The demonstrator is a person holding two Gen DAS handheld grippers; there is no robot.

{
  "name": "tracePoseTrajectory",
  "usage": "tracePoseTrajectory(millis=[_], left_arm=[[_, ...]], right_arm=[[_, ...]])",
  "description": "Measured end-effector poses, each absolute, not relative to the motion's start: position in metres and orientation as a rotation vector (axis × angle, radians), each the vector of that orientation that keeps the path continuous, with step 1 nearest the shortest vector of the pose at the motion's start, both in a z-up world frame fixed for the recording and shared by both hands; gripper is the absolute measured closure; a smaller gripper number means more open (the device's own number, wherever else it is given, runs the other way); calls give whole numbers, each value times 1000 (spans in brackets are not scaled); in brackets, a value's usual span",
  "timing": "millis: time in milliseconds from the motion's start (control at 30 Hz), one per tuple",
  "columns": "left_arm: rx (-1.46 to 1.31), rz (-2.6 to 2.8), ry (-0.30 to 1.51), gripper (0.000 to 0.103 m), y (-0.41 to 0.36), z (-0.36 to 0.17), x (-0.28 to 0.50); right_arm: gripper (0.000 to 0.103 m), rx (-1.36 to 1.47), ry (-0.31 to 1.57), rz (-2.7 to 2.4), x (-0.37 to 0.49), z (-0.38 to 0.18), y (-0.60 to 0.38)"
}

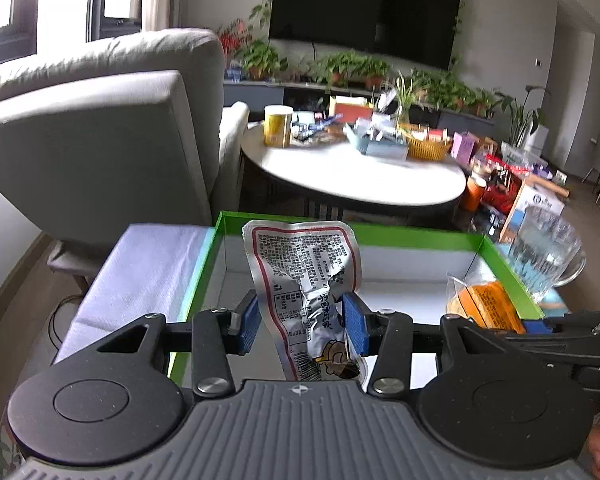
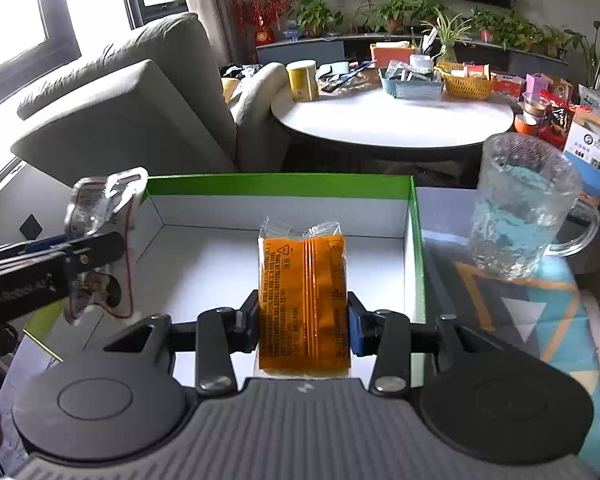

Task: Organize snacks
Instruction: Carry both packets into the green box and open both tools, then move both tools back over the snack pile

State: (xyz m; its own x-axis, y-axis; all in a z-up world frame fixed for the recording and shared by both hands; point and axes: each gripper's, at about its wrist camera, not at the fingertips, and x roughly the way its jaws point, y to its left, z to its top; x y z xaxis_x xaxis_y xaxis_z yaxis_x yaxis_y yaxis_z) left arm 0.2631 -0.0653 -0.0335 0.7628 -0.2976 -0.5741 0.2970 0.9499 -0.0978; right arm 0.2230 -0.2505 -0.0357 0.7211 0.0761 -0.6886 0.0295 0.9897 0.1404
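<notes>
Right wrist view: my right claw (image 2: 303, 322) grips the orange plastic snack packet (image 2: 303, 304), long axis toward twelve o'clock, over the green-rimmed white cardboard box (image 2: 280, 184), while my left claw (image 1: 300, 322) clamps the silver foil snack pouch (image 1: 304, 280).

Only "ROBOX.AI" on the left gripper (image 2: 50, 256) arm reads partly; packet print is illegible.

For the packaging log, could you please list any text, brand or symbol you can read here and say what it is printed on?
"Robot.AI", partly legible, preceded by blurred letters: side of the left gripper.
Silver snack pouch: dense print, barcode and cartoon figure, too small to read.
Orange snack packet: triangle symbol and small print, unreadable.
White carton behind the glass mug: round logo, text too blurred.
</notes>
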Motion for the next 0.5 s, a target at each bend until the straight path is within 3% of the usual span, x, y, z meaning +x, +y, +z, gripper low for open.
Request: tracePoseTrajectory(millis=[200, 267, 500], left_arm=[[13, -321, 674, 60, -66, -43, 264], [14, -321, 678, 55, -64, -41, 262], [16, -314, 619, 52, -46, -24, 238]], right_arm=[[62, 132, 780, 17, 227, -40, -251], [62, 146, 778, 25, 225, -38, -253], [62, 155, 726, 27, 198, -21, -264]])
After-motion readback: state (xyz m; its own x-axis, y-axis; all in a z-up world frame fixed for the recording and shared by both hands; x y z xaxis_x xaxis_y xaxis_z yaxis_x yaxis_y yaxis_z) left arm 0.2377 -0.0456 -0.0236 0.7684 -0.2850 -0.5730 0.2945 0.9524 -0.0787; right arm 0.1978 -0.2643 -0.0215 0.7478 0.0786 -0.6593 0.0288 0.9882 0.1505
